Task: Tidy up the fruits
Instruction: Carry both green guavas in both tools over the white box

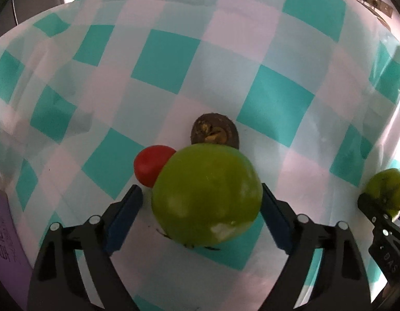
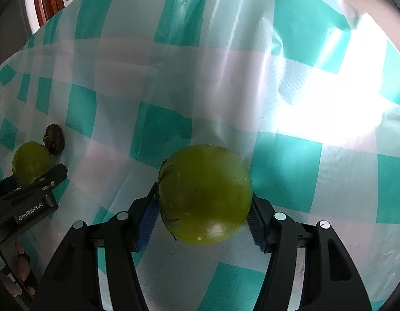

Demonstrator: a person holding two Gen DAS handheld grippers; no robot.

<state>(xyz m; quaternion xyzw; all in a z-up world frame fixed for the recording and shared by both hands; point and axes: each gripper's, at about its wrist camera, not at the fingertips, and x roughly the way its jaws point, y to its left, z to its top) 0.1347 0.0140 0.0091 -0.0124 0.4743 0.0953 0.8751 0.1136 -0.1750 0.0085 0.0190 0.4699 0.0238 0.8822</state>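
In the left wrist view, a green fruit [image 1: 206,194] sits on the checked tablecloth between the fingers of my left gripper [image 1: 202,202]; the right pad touches it and a small gap shows on the left, so the gripper is open. A red tomato [image 1: 150,164] and a brown fruit [image 1: 215,132] lie just beyond it. My right gripper [image 2: 204,207] is shut on a second green fruit [image 2: 205,194], with both blue pads pressed against it. That fruit also shows at the right edge of the left wrist view [image 1: 387,190].
A teal and white checked tablecloth [image 1: 226,64] covers the table. A purple box [image 1: 5,246] lies at the left edge. In the right wrist view the left gripper [image 2: 31,197] with its green fruit [image 2: 31,165] and the brown fruit [image 2: 53,140] are at the left.
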